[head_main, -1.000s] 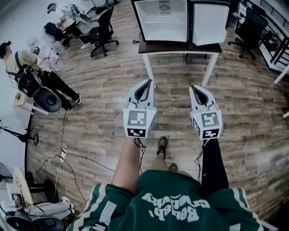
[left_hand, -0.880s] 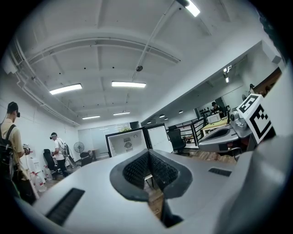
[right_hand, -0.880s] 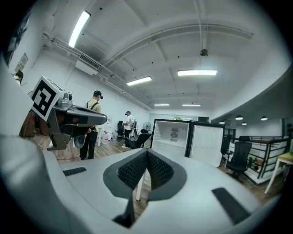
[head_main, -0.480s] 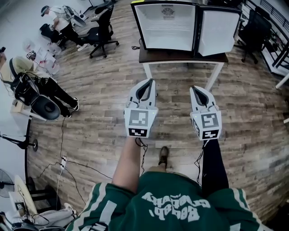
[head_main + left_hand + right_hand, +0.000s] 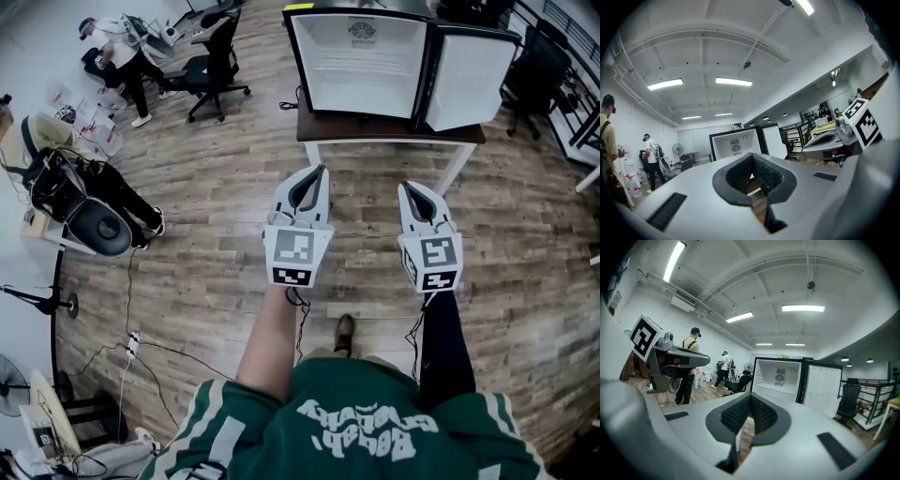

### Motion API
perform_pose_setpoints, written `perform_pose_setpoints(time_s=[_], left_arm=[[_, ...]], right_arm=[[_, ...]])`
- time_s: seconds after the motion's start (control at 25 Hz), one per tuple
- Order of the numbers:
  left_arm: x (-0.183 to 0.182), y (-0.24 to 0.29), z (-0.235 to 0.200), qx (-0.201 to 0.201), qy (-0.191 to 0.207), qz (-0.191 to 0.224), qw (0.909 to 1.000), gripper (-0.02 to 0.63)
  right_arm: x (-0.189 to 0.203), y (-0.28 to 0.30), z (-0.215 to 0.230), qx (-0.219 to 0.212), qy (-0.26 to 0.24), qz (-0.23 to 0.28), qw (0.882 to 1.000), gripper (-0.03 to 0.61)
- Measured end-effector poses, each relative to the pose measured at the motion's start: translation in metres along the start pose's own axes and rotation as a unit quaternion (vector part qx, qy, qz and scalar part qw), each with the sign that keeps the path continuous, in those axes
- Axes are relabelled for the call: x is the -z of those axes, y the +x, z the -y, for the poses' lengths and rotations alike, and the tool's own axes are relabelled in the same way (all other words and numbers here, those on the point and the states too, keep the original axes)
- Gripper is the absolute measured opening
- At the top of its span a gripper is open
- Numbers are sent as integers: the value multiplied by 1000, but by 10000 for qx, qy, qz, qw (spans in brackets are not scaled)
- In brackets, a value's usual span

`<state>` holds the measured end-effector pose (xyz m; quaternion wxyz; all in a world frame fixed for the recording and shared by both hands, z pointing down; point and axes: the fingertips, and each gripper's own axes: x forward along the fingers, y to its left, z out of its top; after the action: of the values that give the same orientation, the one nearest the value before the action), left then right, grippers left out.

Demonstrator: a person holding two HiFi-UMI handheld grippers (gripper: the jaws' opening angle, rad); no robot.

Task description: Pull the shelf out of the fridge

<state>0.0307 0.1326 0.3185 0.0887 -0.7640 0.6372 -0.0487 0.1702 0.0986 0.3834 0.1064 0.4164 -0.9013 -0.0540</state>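
Fingers [image 5: 736, 176] together, empty, on left gripper [image 5: 314, 173]; right gripper [image 5: 411, 187] same.

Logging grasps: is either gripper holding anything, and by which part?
Nothing held. The left gripper and right gripper are both shut and empty, apart from the open fridge.

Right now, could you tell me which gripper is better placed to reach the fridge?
Probably left: the left gripper faces the open fridge, while the right gripper lines up nearer its door. Both are far.
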Motion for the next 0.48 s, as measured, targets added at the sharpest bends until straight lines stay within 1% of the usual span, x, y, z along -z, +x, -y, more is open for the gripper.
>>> perform_pose_setpoints(time_s=[0.48], left_arm=[[-2,26,-32,150,51,164,9997,15]], right_arm=[[-14,45,-6,87,-116,32,9999,11]])
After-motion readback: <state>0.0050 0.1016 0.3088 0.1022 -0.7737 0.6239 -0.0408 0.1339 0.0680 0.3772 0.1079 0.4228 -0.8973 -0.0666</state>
